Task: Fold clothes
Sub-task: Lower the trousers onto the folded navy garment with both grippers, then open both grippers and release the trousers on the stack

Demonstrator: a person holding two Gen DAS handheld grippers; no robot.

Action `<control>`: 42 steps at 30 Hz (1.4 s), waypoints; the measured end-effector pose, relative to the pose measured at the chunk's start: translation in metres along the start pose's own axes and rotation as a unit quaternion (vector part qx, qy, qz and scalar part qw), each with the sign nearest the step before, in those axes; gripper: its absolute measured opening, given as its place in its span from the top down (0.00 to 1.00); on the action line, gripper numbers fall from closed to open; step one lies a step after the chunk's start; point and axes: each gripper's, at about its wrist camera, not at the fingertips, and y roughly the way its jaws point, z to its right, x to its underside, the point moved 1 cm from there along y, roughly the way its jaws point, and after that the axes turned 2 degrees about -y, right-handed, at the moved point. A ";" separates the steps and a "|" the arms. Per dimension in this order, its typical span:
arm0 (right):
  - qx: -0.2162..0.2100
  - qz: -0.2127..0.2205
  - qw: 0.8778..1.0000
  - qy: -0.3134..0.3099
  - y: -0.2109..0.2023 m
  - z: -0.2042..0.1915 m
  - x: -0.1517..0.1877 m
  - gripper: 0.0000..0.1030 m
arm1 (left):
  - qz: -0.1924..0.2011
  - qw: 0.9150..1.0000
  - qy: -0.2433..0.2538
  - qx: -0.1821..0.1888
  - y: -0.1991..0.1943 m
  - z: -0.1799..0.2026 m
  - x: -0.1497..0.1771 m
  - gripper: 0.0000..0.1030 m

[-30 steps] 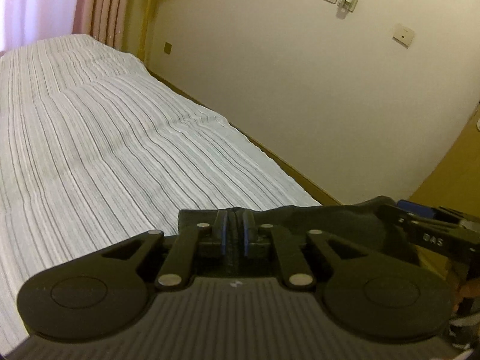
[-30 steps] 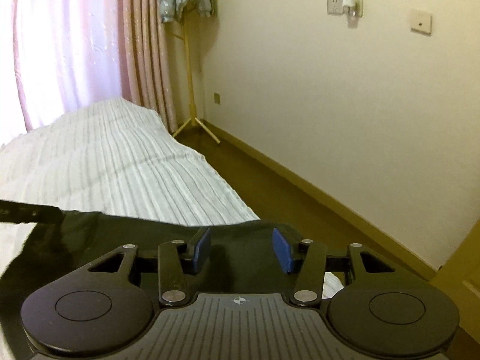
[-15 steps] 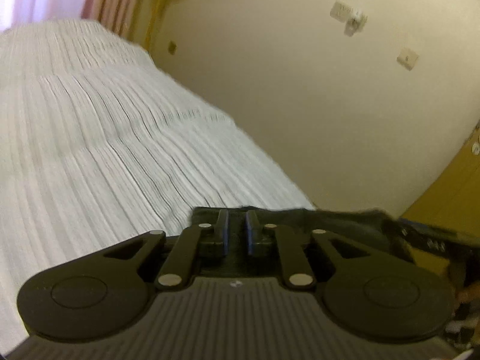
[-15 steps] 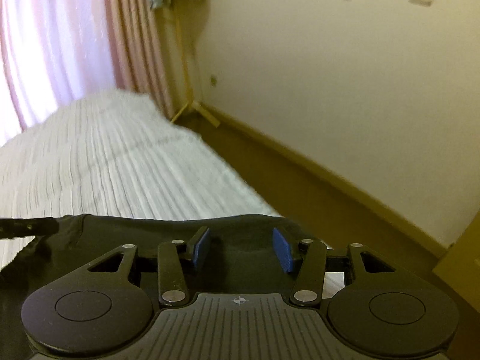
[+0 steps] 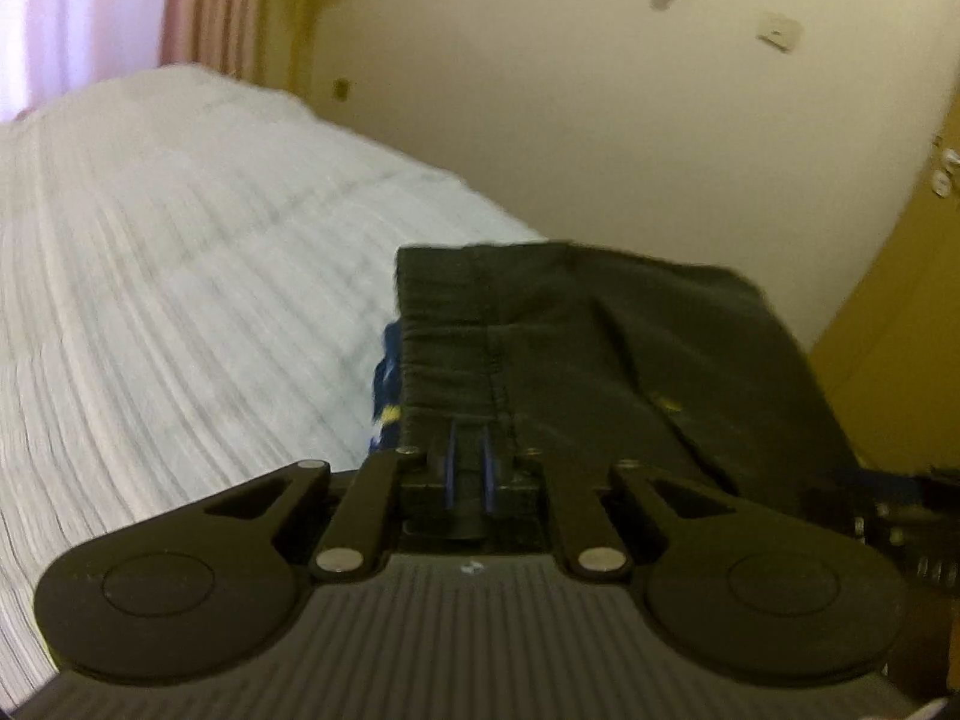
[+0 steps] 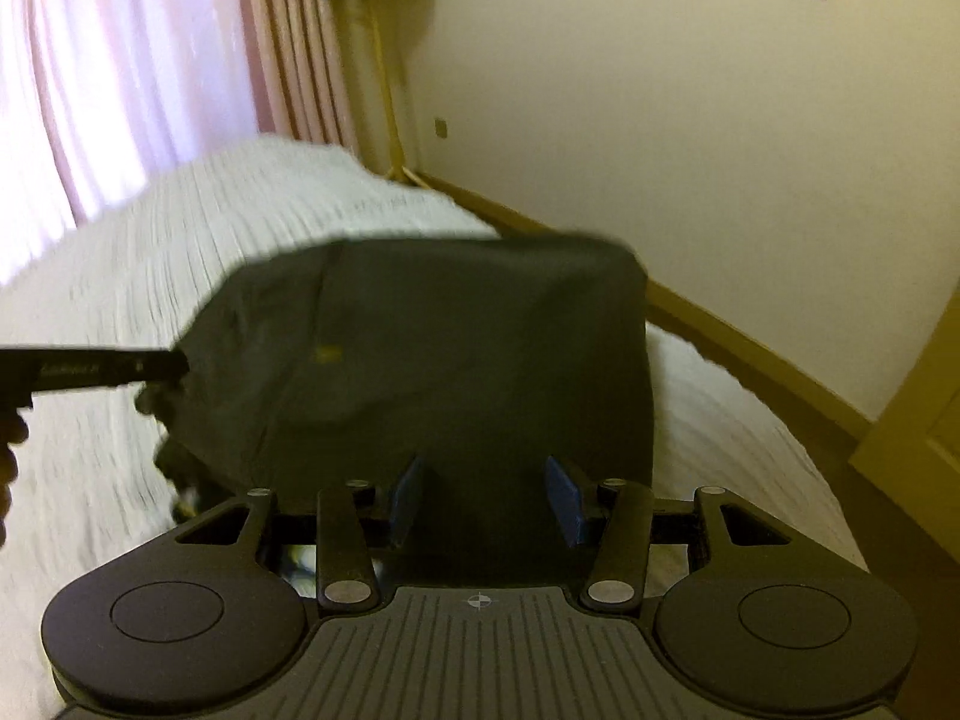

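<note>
A dark, near-black garment (image 5: 576, 348) with a stitched seam lies at the near edge of the white striped bed (image 5: 180, 276). My left gripper (image 5: 469, 450) is shut on its near edge, the blue pads pressed on the cloth. In the right wrist view the same garment (image 6: 432, 360) spreads in front of my right gripper (image 6: 483, 495), whose blue pads stand wide apart over the cloth, holding nothing. The left gripper shows as a dark bar (image 6: 90, 369) at the garment's left side. A blue and yellow piece of cloth (image 5: 387, 384) peeks from under the garment.
The bed (image 6: 180, 252) runs away toward pink curtains (image 6: 150, 72). A cream wall (image 6: 660, 150) and a strip of brown floor (image 6: 750, 348) lie to the right. A coat stand (image 6: 384, 60) is in the far corner. A wooden door (image 5: 900, 330) is at the right.
Both grippers tilted and moved forward, so much more of the dark garment now spreads in front of them. The left stayed shut on the cloth; the right stayed open.
</note>
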 end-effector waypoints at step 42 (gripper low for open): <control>0.016 -0.007 0.988 0.151 -0.318 -0.110 0.063 0.50 | -0.045 0.993 0.043 -0.097 -0.369 0.097 0.085 0.59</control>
